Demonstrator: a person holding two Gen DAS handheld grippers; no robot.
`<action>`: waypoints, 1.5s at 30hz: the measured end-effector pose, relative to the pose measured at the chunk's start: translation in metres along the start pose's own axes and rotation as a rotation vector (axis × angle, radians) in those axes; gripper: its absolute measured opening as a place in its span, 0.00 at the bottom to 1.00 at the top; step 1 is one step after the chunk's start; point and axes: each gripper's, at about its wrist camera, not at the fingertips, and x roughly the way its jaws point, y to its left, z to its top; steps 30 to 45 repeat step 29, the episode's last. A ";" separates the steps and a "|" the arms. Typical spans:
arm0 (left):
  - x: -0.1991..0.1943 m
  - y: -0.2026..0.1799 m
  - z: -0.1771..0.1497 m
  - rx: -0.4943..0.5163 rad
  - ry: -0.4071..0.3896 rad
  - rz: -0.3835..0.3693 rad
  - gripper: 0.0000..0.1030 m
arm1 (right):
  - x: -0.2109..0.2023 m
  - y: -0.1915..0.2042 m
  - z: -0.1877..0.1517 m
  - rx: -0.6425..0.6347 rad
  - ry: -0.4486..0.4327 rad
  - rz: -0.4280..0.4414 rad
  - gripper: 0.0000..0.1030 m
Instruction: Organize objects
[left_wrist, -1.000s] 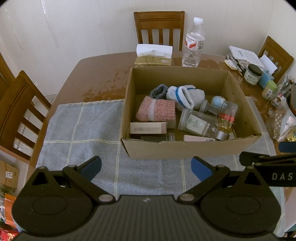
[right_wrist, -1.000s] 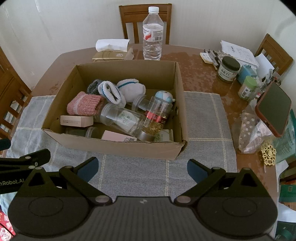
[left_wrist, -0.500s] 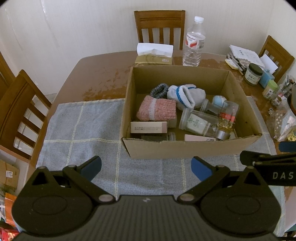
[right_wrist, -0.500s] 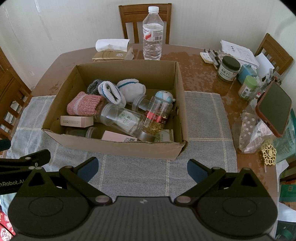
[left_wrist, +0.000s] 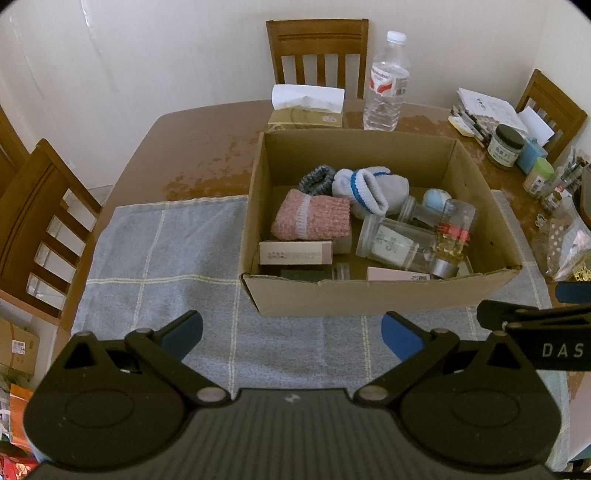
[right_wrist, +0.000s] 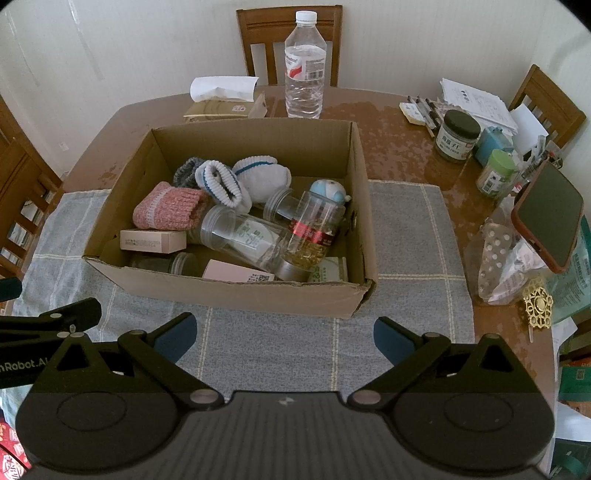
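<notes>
Both tongs hover low over the near edge of the grey cloth, each spread wide and holding nothing: the left gripper and the right gripper sit side by side. Just beyond, the cardboard box lies at about 1 o'clock from the left tongs and 11 o'clock from the right. Inside it, nearest the front wall, a small carton lies crosswise; the clear jar lies on its side, slanting from 10 to 4 o'clock, likely closer to the right hand. Farther back sit a pink sock and white socks.
</notes>
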 end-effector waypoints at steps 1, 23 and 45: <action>0.000 0.000 0.000 0.000 0.000 0.000 1.00 | 0.000 0.000 0.000 0.001 0.000 0.000 1.00; 0.000 0.001 0.001 -0.001 0.000 0.001 1.00 | 0.001 0.003 -0.001 0.004 0.003 0.001 1.00; 0.000 0.001 0.002 -0.001 0.002 -0.001 1.00 | 0.000 0.003 0.000 0.005 0.004 -0.001 1.00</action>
